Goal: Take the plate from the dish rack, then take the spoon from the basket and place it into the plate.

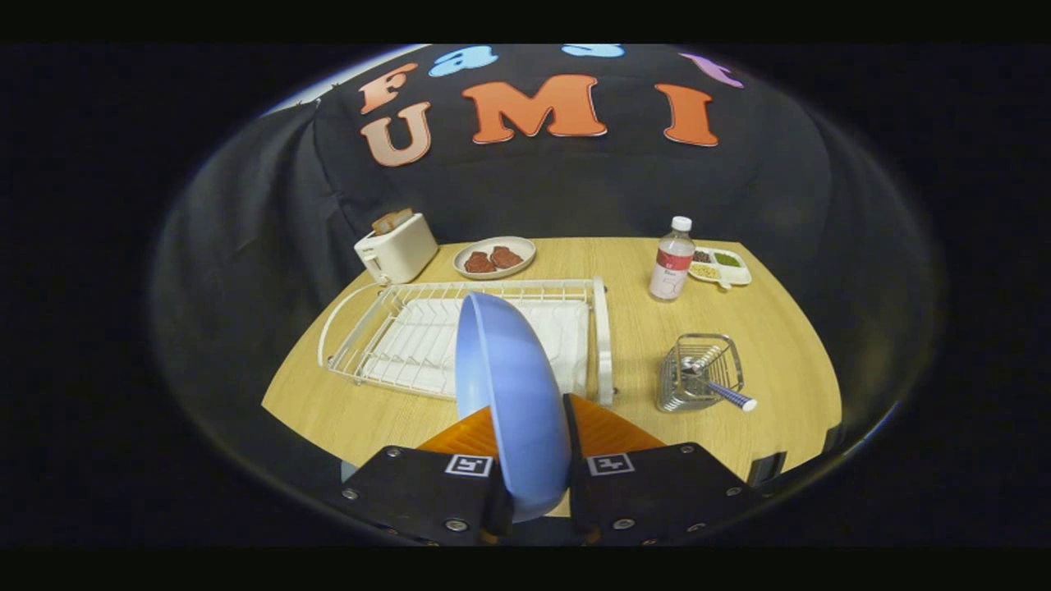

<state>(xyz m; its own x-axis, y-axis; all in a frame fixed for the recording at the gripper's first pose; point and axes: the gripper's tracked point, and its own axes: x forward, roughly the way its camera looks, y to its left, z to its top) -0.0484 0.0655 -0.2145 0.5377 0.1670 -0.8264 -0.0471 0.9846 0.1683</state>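
My gripper (530, 423) is shut on the blue plate (509, 386), which stands on edge between the two fingers, lifted above the table. Beyond it lies the white wire dish rack (394, 332) on its drip tray, with nothing standing in it. To the right of the rack, the small wire basket (699, 371) holds the spoon (716, 386), whose striped handle sticks out over the basket's front right rim. The plate hides part of the rack's near side.
A white toaster (396, 246) with bread stands at the back left of the wooden table (640, 328). Beside it is a plate with brown food (494, 257). A clear bottle (672, 258) and a divided snack tray (721, 266) stand at the back right.
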